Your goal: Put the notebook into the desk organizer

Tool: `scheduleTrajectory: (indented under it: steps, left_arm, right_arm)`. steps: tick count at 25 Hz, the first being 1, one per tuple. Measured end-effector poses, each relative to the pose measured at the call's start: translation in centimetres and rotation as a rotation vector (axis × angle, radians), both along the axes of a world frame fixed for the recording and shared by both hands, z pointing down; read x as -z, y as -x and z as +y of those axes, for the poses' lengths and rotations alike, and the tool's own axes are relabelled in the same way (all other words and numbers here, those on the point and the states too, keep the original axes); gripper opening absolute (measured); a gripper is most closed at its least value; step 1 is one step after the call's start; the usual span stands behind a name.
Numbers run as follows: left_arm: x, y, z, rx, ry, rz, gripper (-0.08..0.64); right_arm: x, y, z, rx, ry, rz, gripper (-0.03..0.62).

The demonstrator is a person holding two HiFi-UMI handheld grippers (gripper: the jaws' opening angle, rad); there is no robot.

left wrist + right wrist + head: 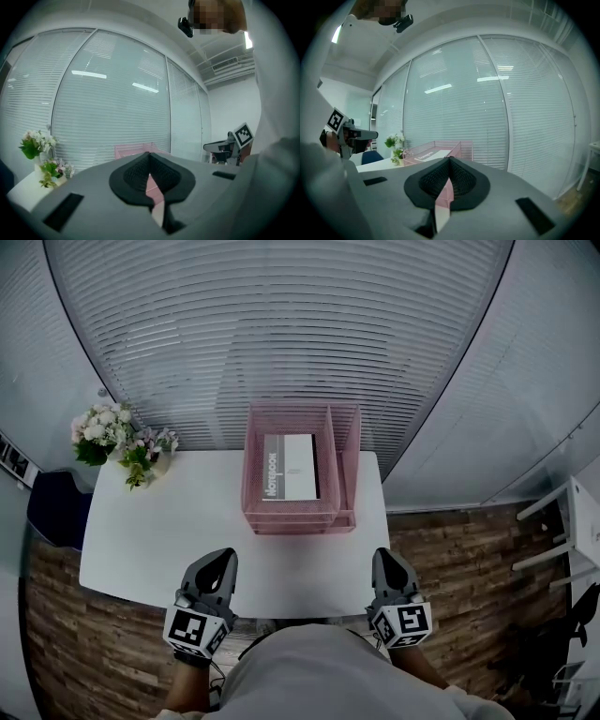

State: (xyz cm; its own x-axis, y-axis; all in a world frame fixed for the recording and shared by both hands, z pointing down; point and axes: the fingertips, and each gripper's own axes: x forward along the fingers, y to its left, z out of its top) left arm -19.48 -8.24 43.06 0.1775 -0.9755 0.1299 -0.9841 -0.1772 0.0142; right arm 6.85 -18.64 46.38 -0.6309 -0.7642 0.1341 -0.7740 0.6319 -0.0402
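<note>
I see the notebook lying flat in the pink mesh desk organizer. It sits in the wide top tray on the left side, with its printed grey strip toward the left wall. The narrow slot along the organizer's right side shows no notebook in it. The organizer stands at the far edge of the white table, close to the window blinds.

My left gripper hangs over the near edge of the table, well apart from the organizer. Its jaws are pressed together at the tips with nothing between them. My right gripper hangs at the same near edge, to the right, and its jaws are also closed with nothing held. In each gripper view I see only a thin sliver of the pink organizer through the slit below the meeting tips.

A small bunch of flowers stands at the table's far left corner. Just beside that corner is a dark blue chair. Wood-patterned floor shows to the right of the table.
</note>
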Motion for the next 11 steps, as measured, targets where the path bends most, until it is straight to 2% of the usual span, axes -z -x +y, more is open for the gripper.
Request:
scheduleTrajectory:
  steps: [11]
  left_arm:
    - [-0.40, -0.59, -0.74, -0.033, 0.017, -0.011, 0.008]
  right_arm:
    - [-0.22, -0.17, -0.30, -0.006, 0.003, -0.002, 0.012]
